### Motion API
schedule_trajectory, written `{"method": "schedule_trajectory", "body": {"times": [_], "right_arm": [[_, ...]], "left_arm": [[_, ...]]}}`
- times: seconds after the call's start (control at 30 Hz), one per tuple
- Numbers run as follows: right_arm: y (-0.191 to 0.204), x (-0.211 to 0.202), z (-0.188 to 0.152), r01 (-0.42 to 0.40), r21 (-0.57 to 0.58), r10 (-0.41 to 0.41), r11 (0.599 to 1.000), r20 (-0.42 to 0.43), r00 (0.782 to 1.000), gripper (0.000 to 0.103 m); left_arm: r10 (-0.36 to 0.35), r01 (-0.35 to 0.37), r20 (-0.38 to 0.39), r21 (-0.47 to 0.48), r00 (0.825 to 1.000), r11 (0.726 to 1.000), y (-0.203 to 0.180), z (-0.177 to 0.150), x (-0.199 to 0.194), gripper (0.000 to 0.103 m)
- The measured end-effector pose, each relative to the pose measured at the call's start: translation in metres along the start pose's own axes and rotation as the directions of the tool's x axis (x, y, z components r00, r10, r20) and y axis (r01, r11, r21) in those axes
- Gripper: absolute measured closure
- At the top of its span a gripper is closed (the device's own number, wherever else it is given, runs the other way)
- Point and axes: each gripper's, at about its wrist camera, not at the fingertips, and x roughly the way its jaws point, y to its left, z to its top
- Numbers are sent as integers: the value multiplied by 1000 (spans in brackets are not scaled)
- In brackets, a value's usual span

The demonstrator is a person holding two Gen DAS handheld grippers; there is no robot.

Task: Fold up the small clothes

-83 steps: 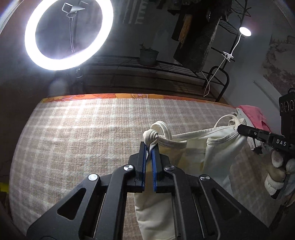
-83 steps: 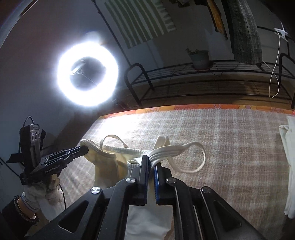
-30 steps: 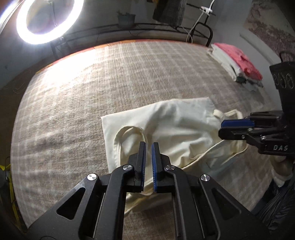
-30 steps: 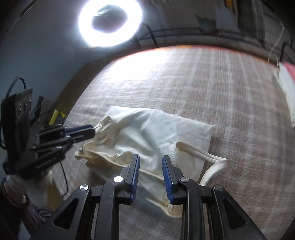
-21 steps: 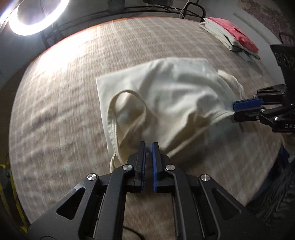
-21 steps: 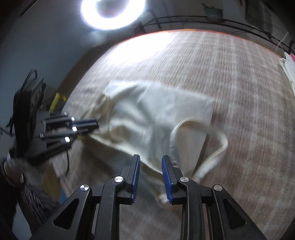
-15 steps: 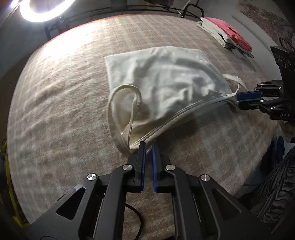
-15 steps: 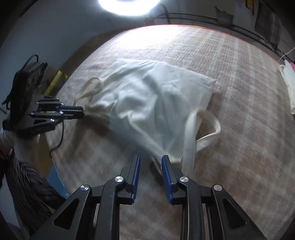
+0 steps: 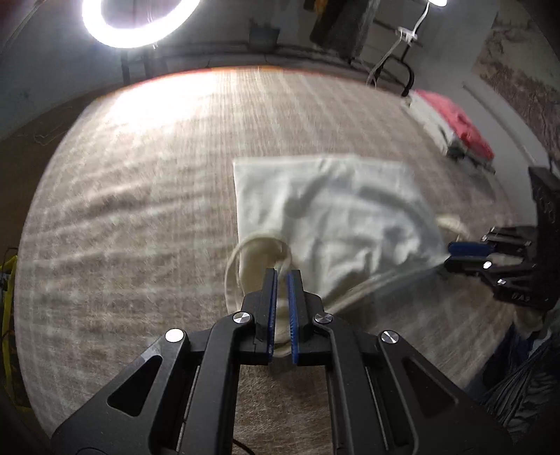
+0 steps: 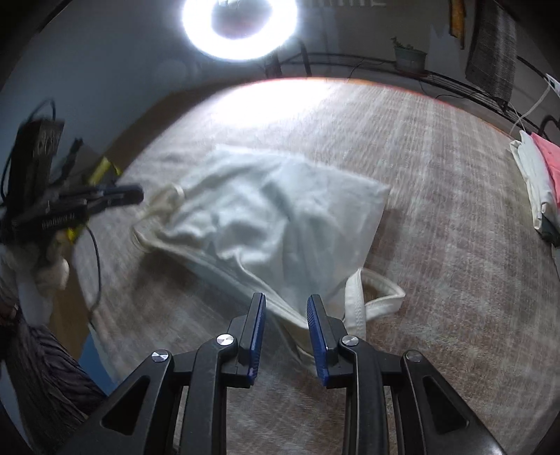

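Observation:
A cream tank top (image 9: 336, 217) lies spread on the plaid table cover (image 9: 140, 210), straps towards me; it also shows in the right wrist view (image 10: 280, 217). My left gripper (image 9: 282, 276) has its jaws nearly closed on the left strap loop (image 9: 241, 259). My right gripper (image 10: 285, 308) is open, its jaws astride the top's near edge by the right strap loop (image 10: 371, 297). The right gripper also shows in the left wrist view (image 9: 469, 255), and the left gripper in the right wrist view (image 10: 129, 194).
A stack of folded clothes, pink on top, (image 9: 462, 129) lies at the table's far right edge and shows in the right wrist view (image 10: 539, 175). A ring light (image 10: 239, 21) and a metal rack (image 9: 385, 59) stand behind the table.
The top was held up by both straps, then laid flat on the table. The right gripper opened and let go. Both grippers drew back towards the near edge, pulling the top flatter.

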Motion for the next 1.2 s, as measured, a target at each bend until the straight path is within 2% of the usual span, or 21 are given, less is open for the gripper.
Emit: {"method": "schedule_trajectory", "body": {"times": [0.1, 0.2, 0.3, 0.4, 0.53, 0.6, 0.63, 0.77, 0.97, 1.07, 1.2], "right_arm": [[1, 5, -11, 17, -42, -19, 999, -44, 999, 79], [3, 3, -23, -37, -84, 30, 996, -83, 996, 78], [6, -6, -32, -92, -126, 79, 988, -103, 992, 78], [2, -26, -28, -197, -107, 193, 975, -46, 980, 74], [-19, -47, -5, -273, -31, 275, 962, 88, 957, 69], [-36, -47, 7, -306, 39, 297, 951, 147, 943, 69], [-43, -45, 13, -304, 77, 288, 950, 165, 943, 69], [-67, -33, 31, -218, 195, 184, 956, 177, 967, 70], [-95, -30, 35, -180, 326, 122, 928, 190, 974, 71], [-112, -33, 32, -191, 375, 118, 907, 207, 971, 71], [-131, -30, 32, -219, 414, 139, 884, 215, 967, 70]], "left_arm": [[42, -38, -75, 55, 996, 998, -2, -19, 15, 99], [98, -89, -70, 112, 993, 990, -1, -30, 8, 99], [106, -101, -57, 78, 993, 992, 11, -34, -5, 99], [89, -88, -16, 10, 996, 996, 18, -34, -19, 99], [71, -67, 82, -48, 994, 997, 14, -21, -39, 99], [7, 1, 119, -67, 993, 998, 4, -13, -43, 99], [-15, 23, 125, -58, 992, 998, -2, -10, -42, 99], [-119, 118, 108, 15, 987, 993, -43, 0, -24, 99], [-231, 226, 35, 107, 972, 968, -119, 16, 20, 99], [-260, 258, -5, 169, 965, 951, -146, 20, 35, 99], [-240, 257, -98, 246, 966, 934, -165, 6, 56, 99]]}}
